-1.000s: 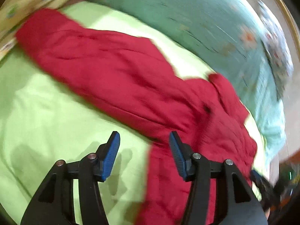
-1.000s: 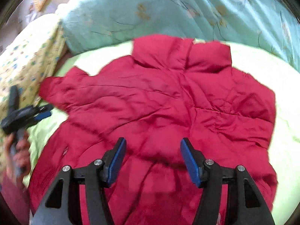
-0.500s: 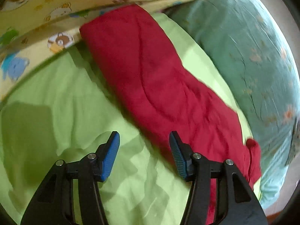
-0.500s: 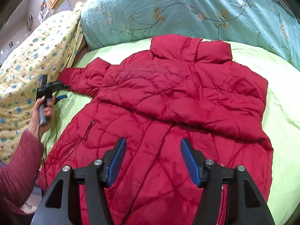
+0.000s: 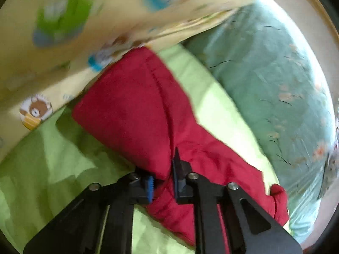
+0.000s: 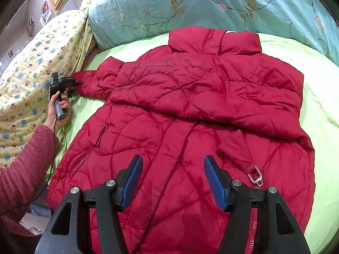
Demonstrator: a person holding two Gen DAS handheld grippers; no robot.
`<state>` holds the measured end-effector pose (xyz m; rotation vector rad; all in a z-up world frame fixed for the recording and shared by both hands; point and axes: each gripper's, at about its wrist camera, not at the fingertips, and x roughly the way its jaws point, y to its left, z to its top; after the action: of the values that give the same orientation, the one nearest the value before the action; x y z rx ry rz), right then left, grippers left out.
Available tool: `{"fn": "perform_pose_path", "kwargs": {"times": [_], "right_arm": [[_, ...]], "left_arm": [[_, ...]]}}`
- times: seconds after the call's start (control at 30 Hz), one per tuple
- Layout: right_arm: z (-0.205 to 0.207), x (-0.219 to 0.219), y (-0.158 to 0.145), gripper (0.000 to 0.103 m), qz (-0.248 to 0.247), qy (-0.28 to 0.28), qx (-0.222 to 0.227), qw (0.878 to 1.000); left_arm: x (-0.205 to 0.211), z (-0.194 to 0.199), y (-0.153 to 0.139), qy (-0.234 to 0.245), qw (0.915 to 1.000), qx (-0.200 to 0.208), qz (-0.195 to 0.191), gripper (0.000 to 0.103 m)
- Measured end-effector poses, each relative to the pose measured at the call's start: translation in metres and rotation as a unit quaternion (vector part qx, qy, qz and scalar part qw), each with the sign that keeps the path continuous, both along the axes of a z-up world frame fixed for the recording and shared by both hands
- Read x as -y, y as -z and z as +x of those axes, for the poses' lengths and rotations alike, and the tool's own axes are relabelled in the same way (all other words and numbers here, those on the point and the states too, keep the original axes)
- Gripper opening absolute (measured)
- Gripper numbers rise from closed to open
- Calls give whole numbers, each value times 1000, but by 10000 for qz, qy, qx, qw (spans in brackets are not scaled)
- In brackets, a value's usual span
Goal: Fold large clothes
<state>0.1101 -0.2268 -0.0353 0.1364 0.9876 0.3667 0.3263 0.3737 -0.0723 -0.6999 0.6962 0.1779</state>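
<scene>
- The left gripper (image 5: 162,180), black with blue-padded fingers, is pinched tight on the cuff end of the sleeve (image 5: 135,110) of the red quilted puffer coat (image 6: 190,110); in the right wrist view the same gripper (image 6: 78,83) bites the sleeve tip at the coat's far left, held by a hand (image 6: 57,110) in a fuzzy pink sleeve (image 6: 25,163).
- The right gripper (image 6: 172,182) hangs above the coat's lower front with its blue pads (image 6: 132,182) well apart, and nothing is between them.
- The one coat lies flat on the lime-green bed sheet (image 6: 317,105), collar toward the teal floral pillow (image 6: 211,4), one sleeve folded across the chest, the other stretched out left.
- Counted: two grippers, one coat, one teal pillow, one yellow cartoon-print quilt (image 6: 31,67) along the left, beside the gripped cuff.
</scene>
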Motion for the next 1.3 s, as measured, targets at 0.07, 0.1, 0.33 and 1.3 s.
{"fn": "perform_pose_path", "kwargs": {"times": [0.07,0.1,0.33,1.3], "right_arm": [[0,1,0,62,26,28,1,10000],[0,1,0,62,34,37,6,10000],[0,5,-2,62,179,35,54,9998],[-14,81,-5,62,854,854,135,9926]], "left_arm": [[10,-8,-12,142,9997,150,120,8],[18,-13,-20,248,9992,264,189,8],[74,-51,-65,877,9915,839,460,8],[390,-92,-80,3772,9180,1104,528,8]]}}
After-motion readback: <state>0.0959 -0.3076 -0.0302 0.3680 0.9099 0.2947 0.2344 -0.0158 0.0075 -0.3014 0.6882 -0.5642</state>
